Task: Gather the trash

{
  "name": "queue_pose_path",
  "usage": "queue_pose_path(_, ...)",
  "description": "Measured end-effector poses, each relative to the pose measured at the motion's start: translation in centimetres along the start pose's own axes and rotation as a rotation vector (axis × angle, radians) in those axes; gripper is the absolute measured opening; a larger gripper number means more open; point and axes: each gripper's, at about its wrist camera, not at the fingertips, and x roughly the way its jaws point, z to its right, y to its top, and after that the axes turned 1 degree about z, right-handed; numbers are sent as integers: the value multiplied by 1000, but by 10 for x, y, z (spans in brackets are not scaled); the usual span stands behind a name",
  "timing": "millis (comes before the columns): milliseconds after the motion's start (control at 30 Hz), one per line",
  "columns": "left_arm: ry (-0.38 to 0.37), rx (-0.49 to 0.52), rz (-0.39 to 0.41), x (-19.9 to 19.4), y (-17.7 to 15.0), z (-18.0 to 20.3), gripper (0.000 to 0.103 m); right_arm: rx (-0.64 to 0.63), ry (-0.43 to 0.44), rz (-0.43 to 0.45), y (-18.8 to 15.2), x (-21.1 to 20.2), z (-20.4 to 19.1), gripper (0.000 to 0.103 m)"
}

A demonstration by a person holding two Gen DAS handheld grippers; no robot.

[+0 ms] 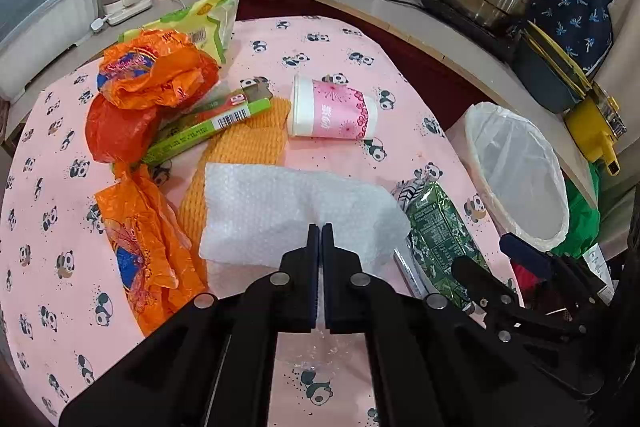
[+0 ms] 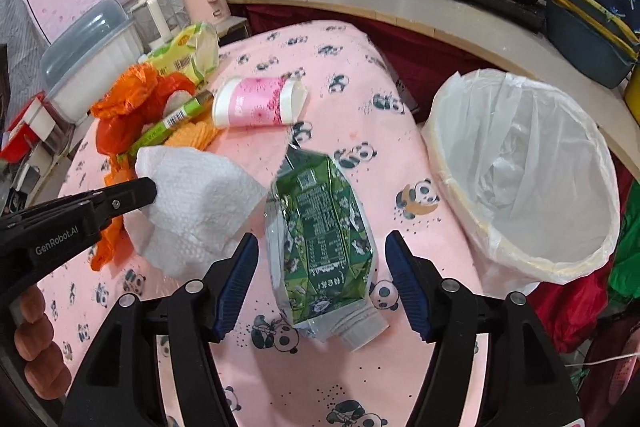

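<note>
While a pink panda-print tablecloth covers the round table, a white-lined round trash bin stands just off its right edge, its liner holding nothing that shows. On the cloth, a white sheet of bubble wrap is pinched at its near edge by the left gripper, whose fingers are pressed together on it; part of the sheet overlaps an orange foam net. Just right of the wrap lies a flattened green plastic bottle, cap end nearest, framed by the right gripper, whose blue-padded fingers stand wide apart on either side without touching it. Farther back a pink-and-white paper cup lies on its side, near crumpled orange plastic bags and a long green carton.
</note>
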Motion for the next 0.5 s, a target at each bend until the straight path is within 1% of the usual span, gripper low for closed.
queue_pose_path(67,-3,-6,16,-7,2,-3,1,-2,13,19,4,-8,-3,65)
queue_pose_path(200,-3,-26,41,-19,6,-9,1,-33,68,41,6,-19,-23,65)
queue_pose_path(233,1,-31,45,-21,7,-11,1,-44,90,34,5,-18,-29,65)
queue_pose_path(333,8,-44,58,-28,7,-17,1,-76,113,1,-1,-7,-44,65)
queue_pose_path(500,12,-67,81,-38,10,-27,1,-76,201,-77,-10,20,-65,65)
